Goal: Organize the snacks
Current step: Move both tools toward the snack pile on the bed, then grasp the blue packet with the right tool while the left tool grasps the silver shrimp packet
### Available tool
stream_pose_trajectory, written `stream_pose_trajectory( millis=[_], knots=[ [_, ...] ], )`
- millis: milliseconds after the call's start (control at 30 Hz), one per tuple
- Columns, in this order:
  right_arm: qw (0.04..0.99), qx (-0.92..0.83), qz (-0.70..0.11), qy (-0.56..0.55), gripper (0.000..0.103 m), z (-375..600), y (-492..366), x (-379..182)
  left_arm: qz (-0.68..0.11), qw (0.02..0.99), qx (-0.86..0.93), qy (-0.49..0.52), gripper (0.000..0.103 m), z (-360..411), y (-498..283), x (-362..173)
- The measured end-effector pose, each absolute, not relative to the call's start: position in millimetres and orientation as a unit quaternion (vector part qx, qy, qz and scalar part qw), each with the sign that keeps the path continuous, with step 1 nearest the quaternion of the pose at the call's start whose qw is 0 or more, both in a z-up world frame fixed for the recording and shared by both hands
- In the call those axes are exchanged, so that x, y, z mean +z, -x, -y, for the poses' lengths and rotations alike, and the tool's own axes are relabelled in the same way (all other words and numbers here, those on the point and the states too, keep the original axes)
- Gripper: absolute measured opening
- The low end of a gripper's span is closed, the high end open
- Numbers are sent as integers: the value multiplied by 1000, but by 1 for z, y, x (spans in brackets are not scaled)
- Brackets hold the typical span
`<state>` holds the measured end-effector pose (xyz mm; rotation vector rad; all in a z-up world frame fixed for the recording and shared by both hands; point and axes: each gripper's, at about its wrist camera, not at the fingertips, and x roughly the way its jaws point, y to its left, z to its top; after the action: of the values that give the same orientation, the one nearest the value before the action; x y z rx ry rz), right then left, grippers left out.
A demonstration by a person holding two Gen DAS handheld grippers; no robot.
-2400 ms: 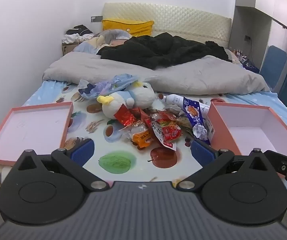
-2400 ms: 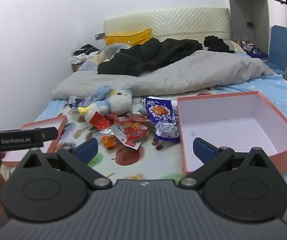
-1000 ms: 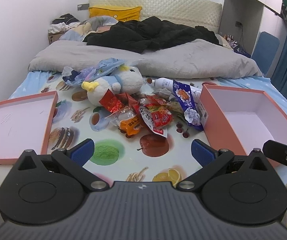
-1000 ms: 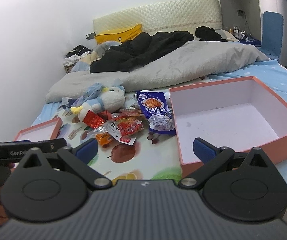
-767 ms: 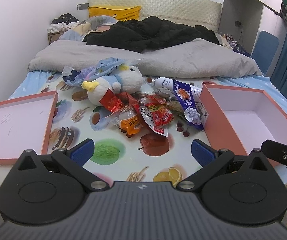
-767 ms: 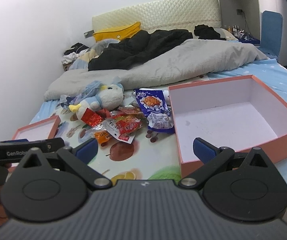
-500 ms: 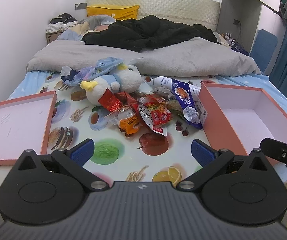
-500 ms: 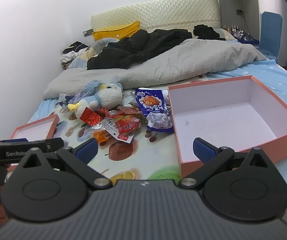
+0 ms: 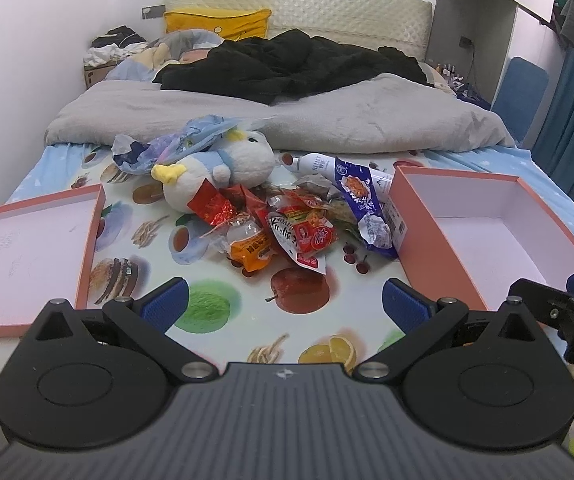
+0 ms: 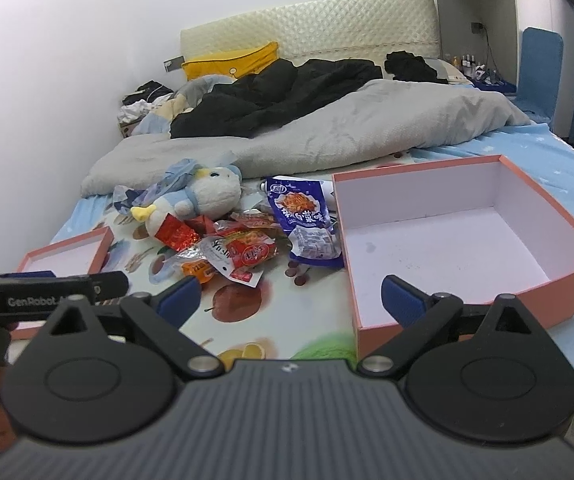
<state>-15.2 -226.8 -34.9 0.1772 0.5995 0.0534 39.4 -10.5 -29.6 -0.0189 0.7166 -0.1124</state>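
Observation:
A pile of snack packets (image 9: 287,228) lies mid-bed on a fruit-print sheet (image 9: 207,304): red foil, orange, red-and-white ones and a blue-purple bag (image 9: 361,204). The pile also shows in the right wrist view (image 10: 239,252), with the blue bag (image 10: 303,212). An open pink box (image 9: 487,236) stands to the right, empty inside (image 10: 447,248). Its shallow lid (image 9: 27,248) lies at the left. My left gripper (image 9: 283,304) is open, hovering short of the pile. My right gripper (image 10: 291,292) is open over the box's near-left corner.
A plush duck (image 9: 215,168) and a crumpled blue plastic bag (image 9: 167,148) lie behind the pile, with a white bottle (image 9: 311,162). A grey duvet (image 9: 287,120) and black clothes (image 9: 287,64) cover the far bed. A wall runs on the left.
Both grippers have drifted slightly; the pile and box sit a little differently in view. Both jaws stay open. Nothing on the bed has moved.

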Motion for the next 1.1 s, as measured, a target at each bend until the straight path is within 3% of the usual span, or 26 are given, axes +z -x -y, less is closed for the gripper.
stream_pose_trajectory(
  millis=[533, 1000, 1100],
  knots=[
    [954, 31, -289, -73, 99, 218, 0, -46, -360, 931, -52, 13, 103, 3, -53, -39],
    [954, 13, -294, -60, 98, 206, -31, -79, -388, 919, -73, 20, 103, -5, -102, -80],
    [953, 16, -295, -59, 89, 203, -39, -84, -393, 916, -79, 26, 103, -8, -116, -90]
  ],
)
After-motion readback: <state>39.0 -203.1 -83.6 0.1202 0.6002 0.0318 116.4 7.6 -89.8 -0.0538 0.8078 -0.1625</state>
